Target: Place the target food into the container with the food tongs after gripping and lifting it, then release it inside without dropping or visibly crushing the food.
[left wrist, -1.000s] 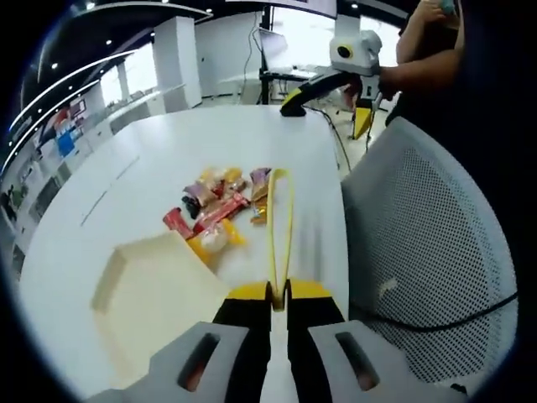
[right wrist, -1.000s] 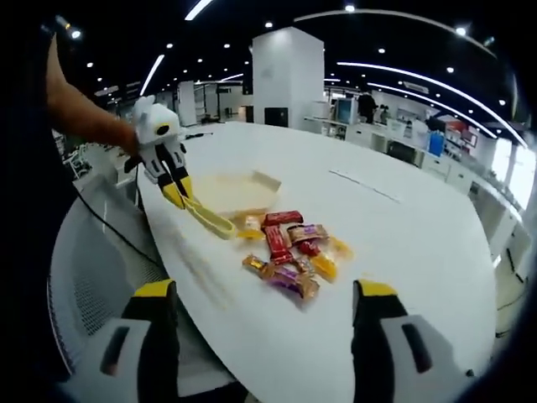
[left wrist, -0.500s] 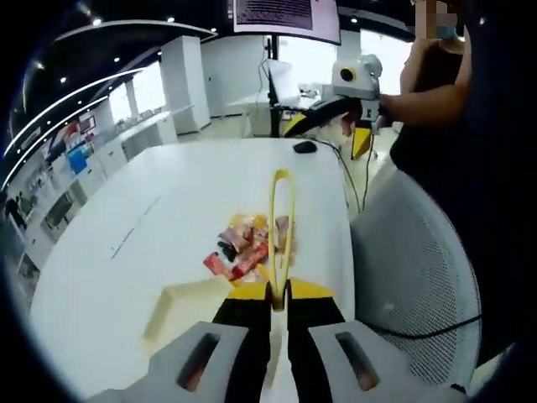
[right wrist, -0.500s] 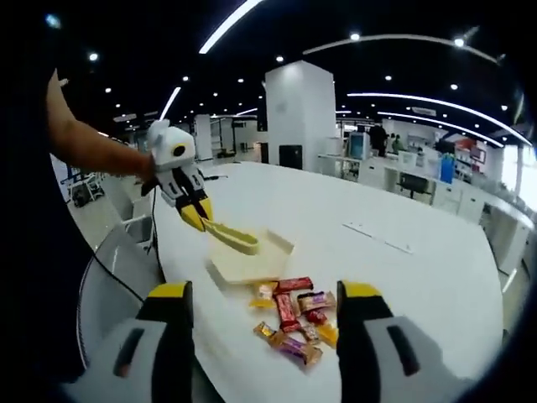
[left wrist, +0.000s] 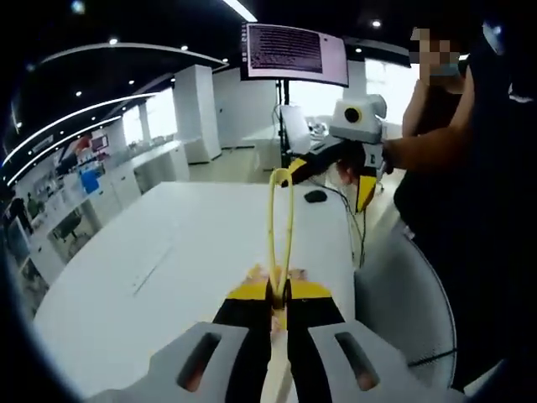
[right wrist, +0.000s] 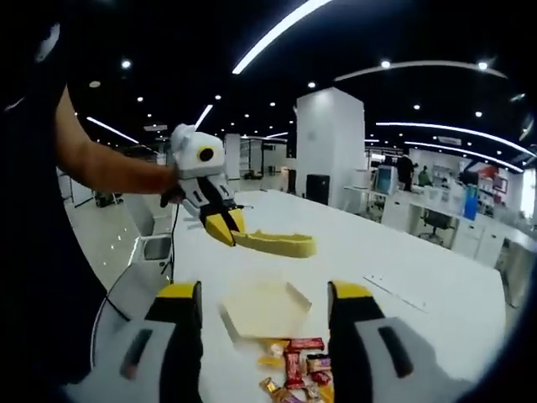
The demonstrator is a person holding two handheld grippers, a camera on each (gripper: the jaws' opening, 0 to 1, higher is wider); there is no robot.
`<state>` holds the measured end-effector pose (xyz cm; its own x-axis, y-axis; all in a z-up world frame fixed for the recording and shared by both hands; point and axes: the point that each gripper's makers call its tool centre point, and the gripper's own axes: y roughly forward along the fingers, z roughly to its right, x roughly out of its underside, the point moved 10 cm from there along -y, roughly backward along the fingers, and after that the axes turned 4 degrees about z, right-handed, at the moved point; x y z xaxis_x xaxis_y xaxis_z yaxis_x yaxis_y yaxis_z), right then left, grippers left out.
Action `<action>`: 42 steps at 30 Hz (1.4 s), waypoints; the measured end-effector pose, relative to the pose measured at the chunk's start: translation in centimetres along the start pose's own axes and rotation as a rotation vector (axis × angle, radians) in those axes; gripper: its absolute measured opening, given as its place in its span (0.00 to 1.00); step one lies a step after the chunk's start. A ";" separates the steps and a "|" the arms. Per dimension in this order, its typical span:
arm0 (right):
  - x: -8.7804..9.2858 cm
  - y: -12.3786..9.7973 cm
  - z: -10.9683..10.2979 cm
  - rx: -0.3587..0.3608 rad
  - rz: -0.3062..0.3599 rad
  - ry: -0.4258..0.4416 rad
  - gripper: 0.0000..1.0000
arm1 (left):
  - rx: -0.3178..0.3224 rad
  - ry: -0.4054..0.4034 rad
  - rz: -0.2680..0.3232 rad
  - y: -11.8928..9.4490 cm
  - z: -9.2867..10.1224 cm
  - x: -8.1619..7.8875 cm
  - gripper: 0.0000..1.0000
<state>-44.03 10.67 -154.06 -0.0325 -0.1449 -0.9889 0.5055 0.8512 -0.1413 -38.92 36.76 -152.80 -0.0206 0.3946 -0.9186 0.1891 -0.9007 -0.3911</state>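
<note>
My left gripper (left wrist: 279, 290) is shut on the handle end of the yellow food tongs (left wrist: 281, 218), whose two arms run straight ahead and nearly meet at the tip, with nothing between them. A few wrapped snacks (left wrist: 257, 274) peek out just above its jaws. In the right gripper view the left gripper (right wrist: 225, 227) holds the tongs (right wrist: 277, 243) in the air above the cream paper container (right wrist: 264, 306). The pile of wrapped snacks (right wrist: 295, 374) lies on the white table (right wrist: 403, 285) beside the container. My right gripper (right wrist: 267, 292) is open and holds nothing; it also hangs high past the table's far end (left wrist: 329, 178).
A person (left wrist: 453, 168) stands at the right beside a grey mesh chair (left wrist: 403, 311). A dark mouse (left wrist: 316, 196) lies near the table's far edge, and a monitor (left wrist: 294, 50) hangs behind. White pillars and desks fill the room beyond.
Both grippers have risen well above the table. The tongs have lifted away from the snack pile, which now sits low in both views. The right jaws look a little narrower.
</note>
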 end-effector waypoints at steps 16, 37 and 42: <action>-3.5 1.9 -0.3 -0.178 0.168 0.098 0.31 | 0.189 -0.043 0.110 1.0 1.4 -4.6 0.00; -4.3 3.1 -1.7 -0.286 0.201 0.133 0.19 | 0.345 -0.085 0.083 1.7 1.8 -5.3 0.01; -4.3 3.3 -1.5 -0.282 0.227 0.156 0.19 | 0.335 -0.089 0.087 1.5 1.6 -5.7 0.03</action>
<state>-43.54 14.85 -150.32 -0.0885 0.1226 -0.9885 0.2591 0.9611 0.0960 -40.10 32.92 -148.26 -0.1064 0.3093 -0.9450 -0.1379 -0.9458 -0.2940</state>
